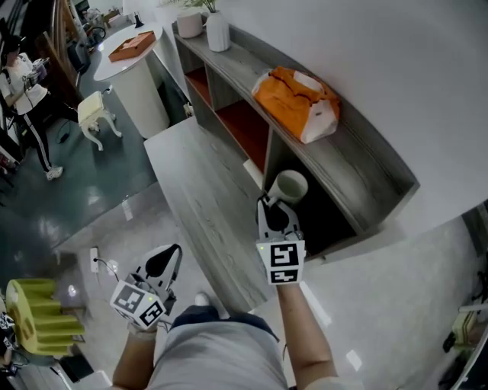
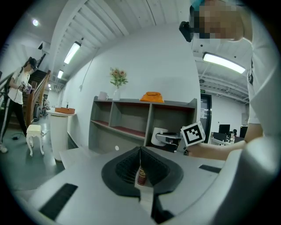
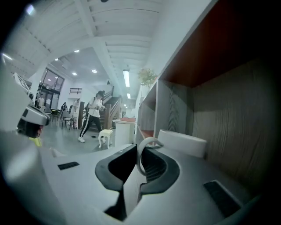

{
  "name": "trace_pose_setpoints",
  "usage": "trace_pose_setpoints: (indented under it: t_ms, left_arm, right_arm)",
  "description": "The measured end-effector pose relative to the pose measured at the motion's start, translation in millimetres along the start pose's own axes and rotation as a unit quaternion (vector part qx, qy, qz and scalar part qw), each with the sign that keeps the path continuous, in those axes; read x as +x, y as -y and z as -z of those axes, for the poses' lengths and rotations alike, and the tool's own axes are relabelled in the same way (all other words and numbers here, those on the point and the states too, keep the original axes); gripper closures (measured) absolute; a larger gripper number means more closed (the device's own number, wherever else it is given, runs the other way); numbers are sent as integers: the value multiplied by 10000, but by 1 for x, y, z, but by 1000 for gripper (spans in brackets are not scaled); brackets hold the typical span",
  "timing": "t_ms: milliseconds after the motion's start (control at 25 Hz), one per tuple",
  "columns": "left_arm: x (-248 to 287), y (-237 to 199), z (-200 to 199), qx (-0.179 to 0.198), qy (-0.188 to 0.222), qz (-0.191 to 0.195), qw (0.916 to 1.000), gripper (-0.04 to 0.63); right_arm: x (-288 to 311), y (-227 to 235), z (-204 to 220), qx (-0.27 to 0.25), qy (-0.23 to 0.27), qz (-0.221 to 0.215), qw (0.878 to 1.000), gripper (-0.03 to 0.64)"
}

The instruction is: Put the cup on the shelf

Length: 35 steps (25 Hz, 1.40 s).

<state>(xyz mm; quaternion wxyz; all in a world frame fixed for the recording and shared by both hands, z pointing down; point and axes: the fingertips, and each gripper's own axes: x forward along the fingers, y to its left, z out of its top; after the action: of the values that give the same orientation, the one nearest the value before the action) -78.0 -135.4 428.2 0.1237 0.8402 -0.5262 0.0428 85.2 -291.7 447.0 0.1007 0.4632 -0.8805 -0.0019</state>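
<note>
My right gripper (image 1: pixel 273 204) is shut on the handle of a white cup (image 1: pixel 288 187). It holds the cup at the mouth of the nearest lower compartment of the grey shelf unit (image 1: pixel 358 152). In the right gripper view the handle loop (image 3: pixel 145 151) sits between the jaws, with the cup body (image 3: pixel 182 143) beyond, beside the compartment's wooden wall. My left gripper (image 1: pixel 169 255) hangs low at the left, jaws together, holding nothing. The left gripper view shows that gripper (image 2: pixel 140 154), and behind it the cup (image 2: pixel 159 136) and the right gripper's marker cube (image 2: pixel 193 134) before the shelf.
An orange bag (image 1: pixel 297 103), a white vase (image 1: pixel 218 32) and a mug (image 1: pixel 189 23) stand on the shelf top. A low grey platform (image 1: pixel 206 198) runs along the shelf. A round white table (image 1: pixel 131 47), small stool (image 1: pixel 93 113), yellow object (image 1: pixel 38 316) and a person (image 1: pixel 27 99) are at left.
</note>
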Motion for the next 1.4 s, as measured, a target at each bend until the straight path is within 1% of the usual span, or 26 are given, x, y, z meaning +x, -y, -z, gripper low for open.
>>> trace_pose_setpoints:
  t_ms: [200,440,720,960,1160,1400]
  left_arm:
    - [7,-5,-3,22,-63,84,9999,578]
    - [12,-10,4,-13,-147,149,9998,578]
    - [13,-17,6,-36,-192,142,9997,578]
    - [13,-20,8,-56,-204,131,9997,578]
    - [12,-22,10,-82,-228,109,9996,578]
    - [12,-23,13,-99,-263,106,9995,578]
  right_arm:
    - [13,21,9,212,-113,253,9994,581]
    - [22,36,25,425,-243,450,9978,581]
    - [33,36,32,347,-412,557,9970,581]
    - [42,39,45,529,-580,549,9954,581]
    - [47,42,48,599,-598,629,9944,581]
    - [46,47,47,712,-546,841,9924,580]
